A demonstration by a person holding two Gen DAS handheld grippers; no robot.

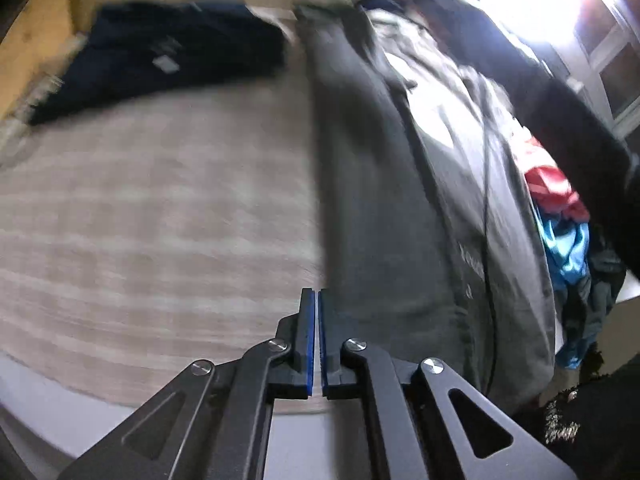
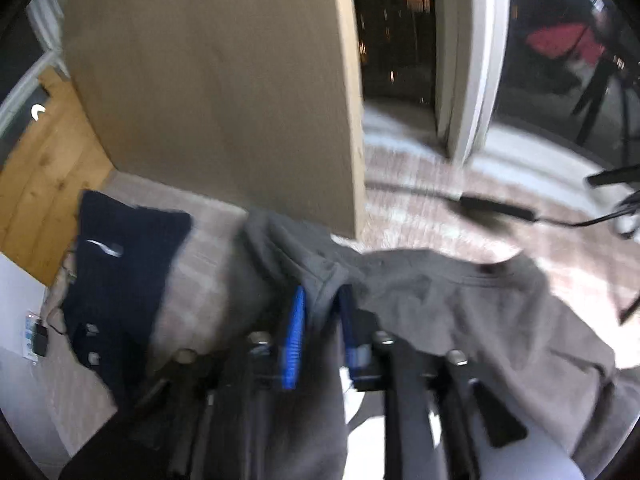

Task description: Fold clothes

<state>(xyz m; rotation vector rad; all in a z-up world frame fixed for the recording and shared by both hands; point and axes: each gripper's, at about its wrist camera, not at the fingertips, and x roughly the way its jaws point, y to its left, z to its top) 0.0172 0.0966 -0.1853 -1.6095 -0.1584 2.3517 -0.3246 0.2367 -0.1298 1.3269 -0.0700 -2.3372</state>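
Here the right claw point(image 2: 320, 332) is grasping a fold of the grey garment point(image 2: 440, 312) to carry it across the rug point(image 1: 140, 220), while the left claw point(image 1: 318, 336), clenched on nothing, stays beside its edge.

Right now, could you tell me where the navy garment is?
The navy garment lies folded at the left in both views, on the striped rug, left of the grey garment.

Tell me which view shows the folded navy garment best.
The right wrist view: the navy garment lies whole on the carpet, white logo visible. The left wrist view shows it blurred at the far top left.
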